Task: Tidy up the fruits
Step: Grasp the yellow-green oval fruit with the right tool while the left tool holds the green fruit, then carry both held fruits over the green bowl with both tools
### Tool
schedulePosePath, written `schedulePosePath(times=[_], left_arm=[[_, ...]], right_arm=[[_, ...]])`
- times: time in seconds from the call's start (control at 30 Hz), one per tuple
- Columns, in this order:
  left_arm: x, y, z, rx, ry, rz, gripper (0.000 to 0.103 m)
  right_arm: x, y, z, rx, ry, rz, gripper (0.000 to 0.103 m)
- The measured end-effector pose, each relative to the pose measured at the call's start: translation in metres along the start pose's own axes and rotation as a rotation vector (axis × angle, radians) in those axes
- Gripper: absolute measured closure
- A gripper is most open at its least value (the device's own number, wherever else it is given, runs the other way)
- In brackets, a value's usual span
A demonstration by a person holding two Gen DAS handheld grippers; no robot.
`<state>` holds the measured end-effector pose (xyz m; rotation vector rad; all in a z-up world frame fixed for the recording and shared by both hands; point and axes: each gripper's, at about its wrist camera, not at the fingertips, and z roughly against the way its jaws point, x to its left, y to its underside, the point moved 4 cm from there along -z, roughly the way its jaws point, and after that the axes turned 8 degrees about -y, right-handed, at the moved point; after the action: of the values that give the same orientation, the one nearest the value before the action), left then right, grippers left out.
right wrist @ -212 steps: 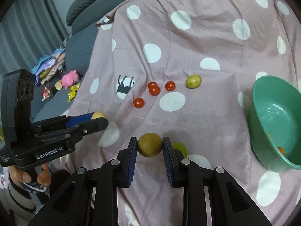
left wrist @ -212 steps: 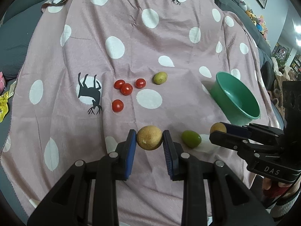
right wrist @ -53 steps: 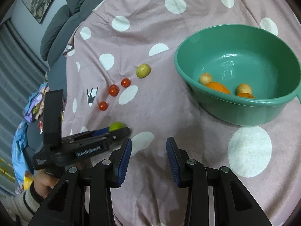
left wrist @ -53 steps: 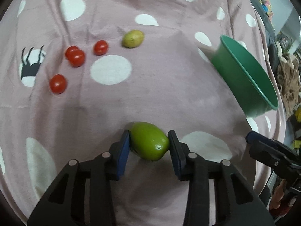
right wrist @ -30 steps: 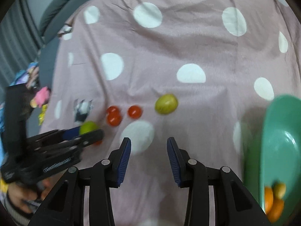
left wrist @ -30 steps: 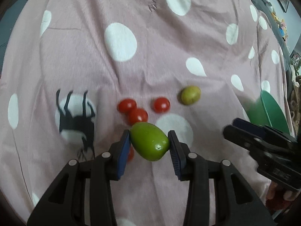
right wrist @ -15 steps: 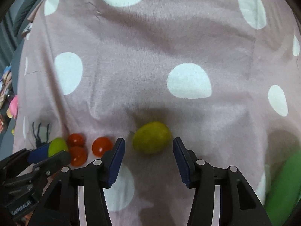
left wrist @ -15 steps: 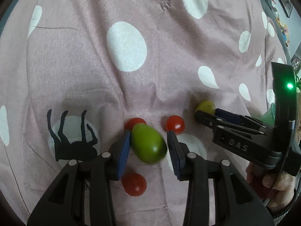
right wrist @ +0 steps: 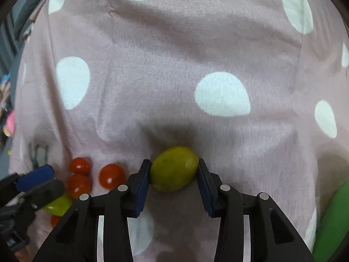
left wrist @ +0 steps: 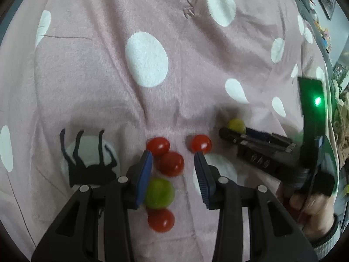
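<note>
A green fruit (left wrist: 160, 193) lies on the pink spotted blanket (left wrist: 174, 65) among several red tomatoes (left wrist: 171, 163), low against the inner side of one left finger (left wrist: 144, 174). It is clear of the other pad, so my left gripper (left wrist: 172, 156) stands open over it. My right gripper (right wrist: 174, 162) has a yellow-green fruit (right wrist: 174, 168) between its blue pads; the jaws are closing and both pads touch it. The fruit rests on the blanket. The left wrist view shows the right gripper (left wrist: 234, 130) at that fruit (left wrist: 236, 124).
The green bowl's (right wrist: 333, 218) wall shows at the lower right of the right wrist view. A person's hand (left wrist: 309, 205) holds the right gripper's handle. Tomatoes (right wrist: 112, 175) lie just left of the right gripper. The left gripper (right wrist: 43, 185) sits at the far left.
The green fruit has slipped down out of my left jaws onto the blanket between the tomatoes. My right jaws have closed in onto the yellow-green fruit.
</note>
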<state>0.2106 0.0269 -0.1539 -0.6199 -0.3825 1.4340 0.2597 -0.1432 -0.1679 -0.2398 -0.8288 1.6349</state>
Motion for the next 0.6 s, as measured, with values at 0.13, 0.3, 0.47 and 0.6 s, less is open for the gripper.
schedulePosePath(times=[0.13,0.3,0.47,0.6], left_arm=[[0.003,0.018,0.005,0.016,-0.001,-0.034,0.064],[-0.004,0.024,0.006,0.016,-0.033,-0.066,0.064],[-0.010,0.029,-0.002,0.051,0.001,-0.083,0.057],[-0.018,0.025,-0.008,0.051,-0.019,-0.112,0.059]], right_arm=[[-0.004,0.008,0.022,-0.024,-0.070,-0.045,0.060],[-0.004,0.017,0.046,-0.048,-0.138,-0.068,0.060],[-0.006,0.019,0.061,-0.061,-0.183,-0.057,0.060],[-0.012,0.019,0.066,-0.073,-0.210,-0.060,0.060]])
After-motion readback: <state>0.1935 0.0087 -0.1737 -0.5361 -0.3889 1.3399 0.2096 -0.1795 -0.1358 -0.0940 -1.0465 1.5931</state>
